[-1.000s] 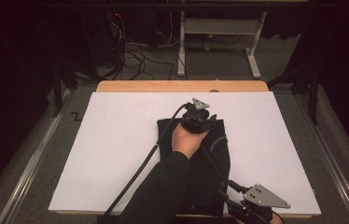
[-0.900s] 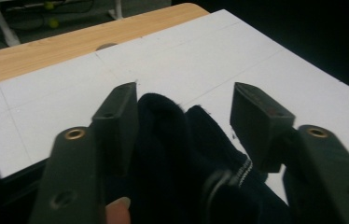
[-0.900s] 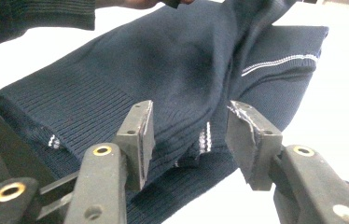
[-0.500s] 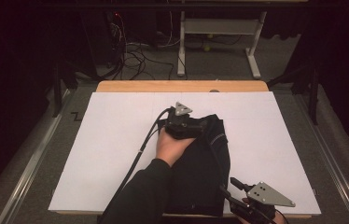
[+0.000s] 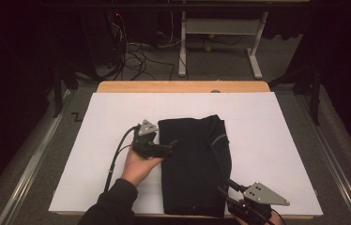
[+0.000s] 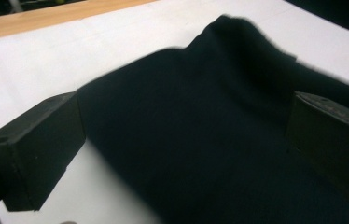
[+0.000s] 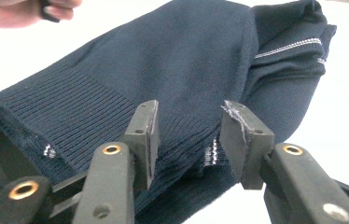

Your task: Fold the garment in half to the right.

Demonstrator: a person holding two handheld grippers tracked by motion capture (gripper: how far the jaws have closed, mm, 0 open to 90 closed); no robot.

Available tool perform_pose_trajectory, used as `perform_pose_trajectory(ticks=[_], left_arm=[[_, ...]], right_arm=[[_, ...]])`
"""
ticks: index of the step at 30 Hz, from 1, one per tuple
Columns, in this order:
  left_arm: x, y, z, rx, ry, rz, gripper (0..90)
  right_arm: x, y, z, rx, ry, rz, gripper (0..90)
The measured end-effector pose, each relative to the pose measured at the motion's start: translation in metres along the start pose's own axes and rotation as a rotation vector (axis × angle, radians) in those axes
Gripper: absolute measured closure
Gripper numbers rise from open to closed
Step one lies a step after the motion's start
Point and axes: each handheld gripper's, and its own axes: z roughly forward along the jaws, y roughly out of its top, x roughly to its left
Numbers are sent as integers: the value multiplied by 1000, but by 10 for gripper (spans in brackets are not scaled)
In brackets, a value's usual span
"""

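R hand-held gripper (image 5: 230,188) at near table edge, jaws apart over ribbed hem of folded navy sweater (image 5: 194,164). L hand-held gripper (image 5: 171,145) wide open at sweater's left edge. Sweater mid white table (image 5: 281,140).

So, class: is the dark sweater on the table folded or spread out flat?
Folded. The sweater lies as a compact rectangle, and the right gripper view shows stacked layers with ribbed hems overlapping.

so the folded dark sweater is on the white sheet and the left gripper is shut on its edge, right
Not quite: the left gripper is open, jaws wide apart over the folded dark sweater's edge, as the left gripper view shows. The sweater does lie on the white sheet.
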Motion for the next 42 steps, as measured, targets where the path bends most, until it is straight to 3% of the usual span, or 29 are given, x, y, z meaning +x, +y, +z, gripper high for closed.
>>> perform_pose_trajectory(ticks=[6,9,12,14,17,23,26,31,35,42], left_arm=[[23,-33,-41,-16,66,7,0],[31,-51,-60,-9,70,16,0],[36,-66,-74,-36,81,7,0],[37,-74,-82,-65,95,3,0],[36,-80,-85,-69,82,0,0],[31,-80,-85,-87,54,20,0],[34,-82,-85,-80,56,19,0],[38,-85,-88,-87,54,6,0],[40,-85,-88,-90,51,-8,0],[39,-86,-84,-78,40,-10,0]], right_arm=[[-1,3,1,-16,15,9,624],[-2,9,4,-23,14,7,646],[-3,20,11,-36,7,12,698],[-5,28,22,-28,3,14,753],[-9,43,47,13,-5,-4,900],[-16,78,92,96,-49,-30,900],[-20,91,111,145,-108,-51,900],[-40,83,121,194,-178,-12,900],[-61,65,114,211,-218,34,900],[-86,38,93,194,-237,95,900]])
